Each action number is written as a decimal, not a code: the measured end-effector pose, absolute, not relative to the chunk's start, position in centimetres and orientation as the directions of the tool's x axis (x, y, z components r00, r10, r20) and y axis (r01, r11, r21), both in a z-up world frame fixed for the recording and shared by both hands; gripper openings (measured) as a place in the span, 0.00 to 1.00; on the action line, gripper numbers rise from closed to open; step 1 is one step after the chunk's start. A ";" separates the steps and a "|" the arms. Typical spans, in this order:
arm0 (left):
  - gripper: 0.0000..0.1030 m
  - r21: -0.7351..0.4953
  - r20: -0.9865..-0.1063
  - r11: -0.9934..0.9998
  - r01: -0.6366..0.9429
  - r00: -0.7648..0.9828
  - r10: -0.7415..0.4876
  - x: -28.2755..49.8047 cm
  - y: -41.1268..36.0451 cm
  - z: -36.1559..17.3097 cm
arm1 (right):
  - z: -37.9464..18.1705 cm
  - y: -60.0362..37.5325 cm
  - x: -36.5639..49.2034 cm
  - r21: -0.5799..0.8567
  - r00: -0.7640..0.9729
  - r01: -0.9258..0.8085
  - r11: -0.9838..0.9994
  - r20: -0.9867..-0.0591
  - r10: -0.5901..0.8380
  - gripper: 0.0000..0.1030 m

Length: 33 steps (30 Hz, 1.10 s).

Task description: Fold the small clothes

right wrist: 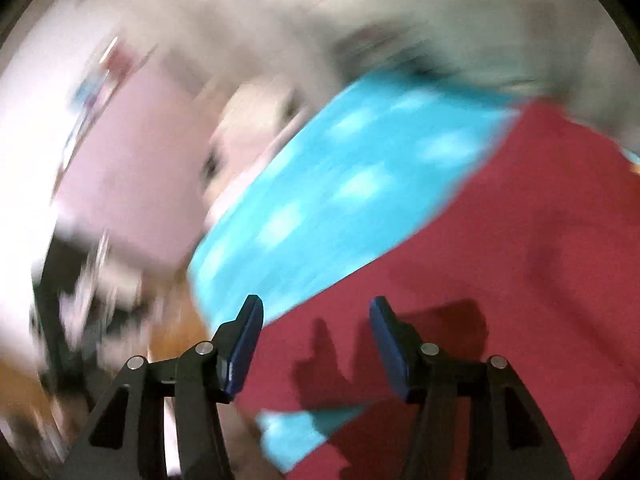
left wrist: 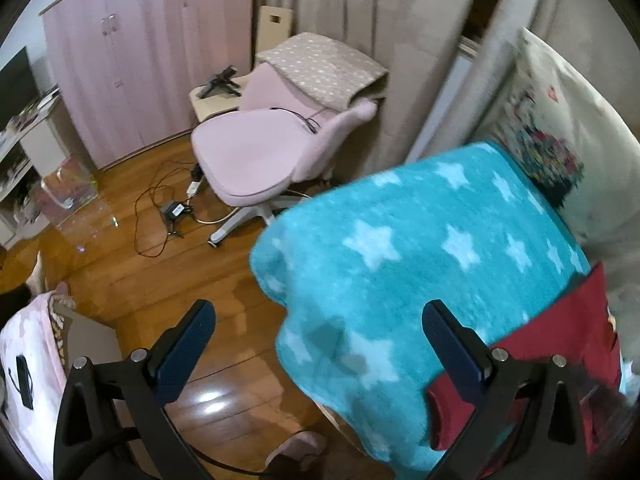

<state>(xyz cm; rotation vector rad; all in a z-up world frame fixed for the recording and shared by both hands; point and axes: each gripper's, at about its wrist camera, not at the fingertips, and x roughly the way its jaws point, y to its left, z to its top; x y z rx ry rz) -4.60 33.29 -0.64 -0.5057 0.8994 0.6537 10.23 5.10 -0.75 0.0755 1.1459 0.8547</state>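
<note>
Left gripper (left wrist: 318, 318): wide apart, gripping nothing, hanging over the edge of a fluffy blue blanket with white stars (left wrist: 420, 260). Left finger (left wrist: 182, 350) over the wooden floor (left wrist: 160, 292), right finger (left wrist: 452, 344) over the blanket, close to the red cloth (left wrist: 576, 328).

Red cloth: lying flat on the blue blanket, toward the near right side, next to a white pillow with a colorful picture (left wrist: 548, 140). A little bit of blue peeking out at its near edge in the right wrist view.

Right gripper (right wrist: 316, 334): apart too, nothing between the fingers, right above the red cloth (right wrist: 500, 240). Two finger shadows lying on the red. Very blurry picture there, so hard to tell if the tips touch the cloth.

Farther off in the left wrist view: a pink chair (left wrist: 256, 152) with a spotted grey cover (left wrist: 324, 64) over its back, black cables (left wrist: 160, 200) on the floor, a tall pink wardrobe (left wrist: 136, 60), grey curtains (left wrist: 380, 20).
</note>
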 end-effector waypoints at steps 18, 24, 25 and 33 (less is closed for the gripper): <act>1.00 -0.155 -0.845 0.720 -0.677 0.468 0.259 -5.0 34.7 -2.0 | -4.0 14.7 6.2 0.293 0.126 -0.672 0.680 -0.859 0.496 0.09; 1.00 -0.165 -0.834 0.762 -0.626 0.501 0.232 -3.4 32.3 -1.2 | 7.9 9.1 10.9 0.491 0.243 -0.587 0.643 -0.651 0.719 0.09; 1.00 -0.166 -0.827 0.772 -0.614 0.513 0.230 -3.2 31.6 -0.9 | 10.2 7.7 11.5 0.511 0.279 -0.582 0.632 -0.605 0.746 0.09; 1.00 -0.182 -0.807 0.804 -0.566 0.553 0.206 -3.1 26.1 1.1 | 14.5 -10.6 13.1 0.525 0.526 -0.381 0.761 -0.554 0.645 0.09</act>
